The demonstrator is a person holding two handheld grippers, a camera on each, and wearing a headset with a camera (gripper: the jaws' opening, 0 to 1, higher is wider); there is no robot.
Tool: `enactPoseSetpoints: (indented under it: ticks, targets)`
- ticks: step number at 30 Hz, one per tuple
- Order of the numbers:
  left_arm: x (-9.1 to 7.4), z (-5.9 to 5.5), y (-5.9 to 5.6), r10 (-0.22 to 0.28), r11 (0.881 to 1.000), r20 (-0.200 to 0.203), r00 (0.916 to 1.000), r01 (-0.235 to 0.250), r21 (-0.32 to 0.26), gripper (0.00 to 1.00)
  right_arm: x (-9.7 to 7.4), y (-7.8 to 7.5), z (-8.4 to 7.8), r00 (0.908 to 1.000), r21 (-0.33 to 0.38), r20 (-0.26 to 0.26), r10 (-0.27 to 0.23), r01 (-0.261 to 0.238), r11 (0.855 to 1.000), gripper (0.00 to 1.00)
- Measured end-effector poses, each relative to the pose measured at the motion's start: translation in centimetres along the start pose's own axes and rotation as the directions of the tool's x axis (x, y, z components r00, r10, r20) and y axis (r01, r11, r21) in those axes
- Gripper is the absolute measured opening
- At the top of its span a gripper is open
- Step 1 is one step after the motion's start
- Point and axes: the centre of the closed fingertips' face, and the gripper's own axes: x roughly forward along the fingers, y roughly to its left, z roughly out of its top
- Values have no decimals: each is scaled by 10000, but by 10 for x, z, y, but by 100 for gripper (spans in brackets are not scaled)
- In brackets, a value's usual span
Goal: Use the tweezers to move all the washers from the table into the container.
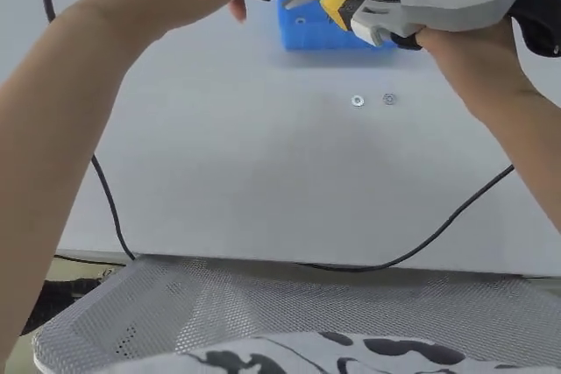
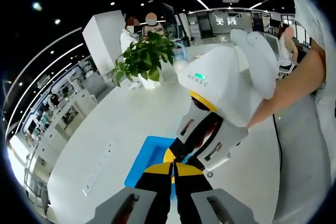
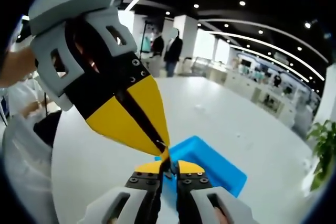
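Left gripper and right gripper: both jaws pressed together, tip against tip, above blue container; cannot tell if tweezers pinched. Two washers on table, below tips, toward person. Risk: poor hold at tips, tweezers drop into container

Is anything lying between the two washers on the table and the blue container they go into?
Nothing visible does. One washer and a second washer lie side by side on the bare grey table, just in front of the blue container, with open surface between them and it.
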Motion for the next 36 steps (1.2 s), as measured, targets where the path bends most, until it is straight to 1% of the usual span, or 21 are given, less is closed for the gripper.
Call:
enactPoseSetpoints:
  ticks: [4,8,9,11,13,14,15,16,19,25,27,29,32,35,36]
  targets:
    - [-1,4,-4,-118,9999,22,9999,118,-33,0,-4,5,0,10000,5,84,49,-49,10000,6]
    - [-1,2,-12,-363,9993,-127,9993,364,54,0,-9,11,-7,9998,41,33,185,-185,9998,6]
    - [-2,1,-17,-559,9983,-172,9983,562,149,0,-12,14,-9,9995,45,-4,312,-312,9995,6]
    - [-1,-1,-21,-685,9976,-258,9973,687,62,0,-14,17,-14,9991,88,-64,411,-411,9991,7]
    - [0,-2,-29,-874,9962,-224,9959,873,-84,0,-15,22,-21,9980,365,-55,636,-633,9973,7]
    - [2,-3,-34,-932,9956,-241,9954,932,0,0,-16,25,-26,9969,1023,-53,783,-774,9917,8]
    - [3,-4,-37,-977,9952,-265,9949,978,42,0,-17,26,-29,9967,1251,-37,807,-796,9889,8]
    - [3,-5,-41,-1049,9945,-273,9941,1049,4,0,-18,27,-31,9965,1319,-23,839,-828,9878,8]
    - [5,-6,-48,-1187,9928,-242,9926,1184,-155,0,-23,31,-38,9962,1501,-35,873,-858,9849,9]
    - [8,-12,-62,-1385,9895,-242,9901,1373,-456,0,-27,40,-53,9950,1493,-403,911,-841,9852,11]
    - [11,-16,-66,-1399,9892,-305,9897,1384,-485,0,-27,43,-58,9945,1548,-501,922,-835,9844,10]
    - [11,-17,-67,-1434,9884,-362,9890,1413,-548,0,-26,45,-62,9940,1559,-580,931,-831,9843,10]
    - [14,-24,-69,-1462,9881,-503,9880,1434,-557,0,-23,48,-68,9928,1536,-749,938,-815,9848,9]
    - [17,-27,-70,-1487,9877,-571,9872,1454,-579,0,-21,48,-71,9920,1514,-861,923,-785,9853,9]
    - [20,-29,-70,-1470,9877,-578,9875,1434,-623,0,-20,47,-72,9923,1548,-863,893,-752,9851,9]
